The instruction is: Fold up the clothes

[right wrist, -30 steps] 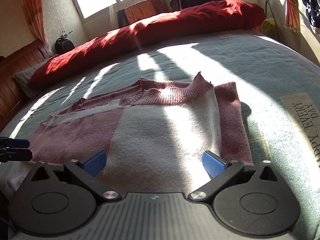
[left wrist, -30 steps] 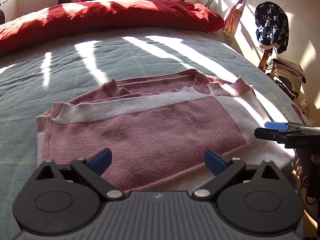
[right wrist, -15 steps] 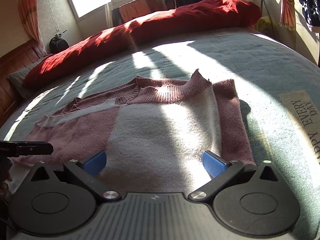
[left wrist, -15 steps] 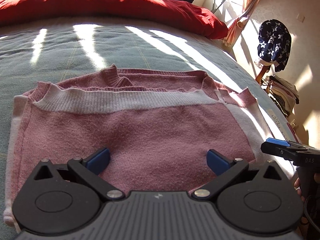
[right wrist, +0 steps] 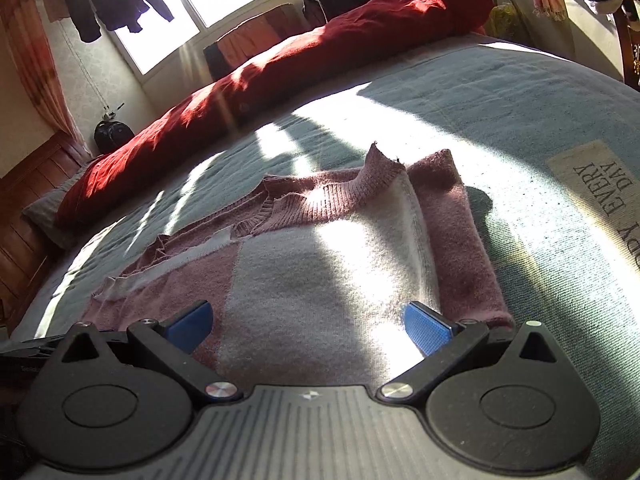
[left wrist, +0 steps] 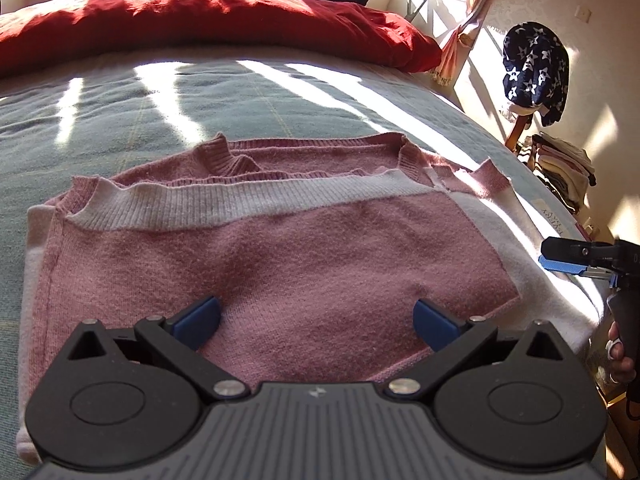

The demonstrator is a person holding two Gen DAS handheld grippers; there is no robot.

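Pink-and-white sweater lies partly folded on the grey-green bed cover, red duvet behind it. L gripper spread wide, nothing betw. its blue pads, low over the pink panel. R gripper likewise spread & empty, over the white panel — sleeve folded along its right edge.

Pink-and-white colour-blocked sweater with white ribbed hem; grey-green bedspread; red duvet; navy garment with white stars; blue-padded black left tool.
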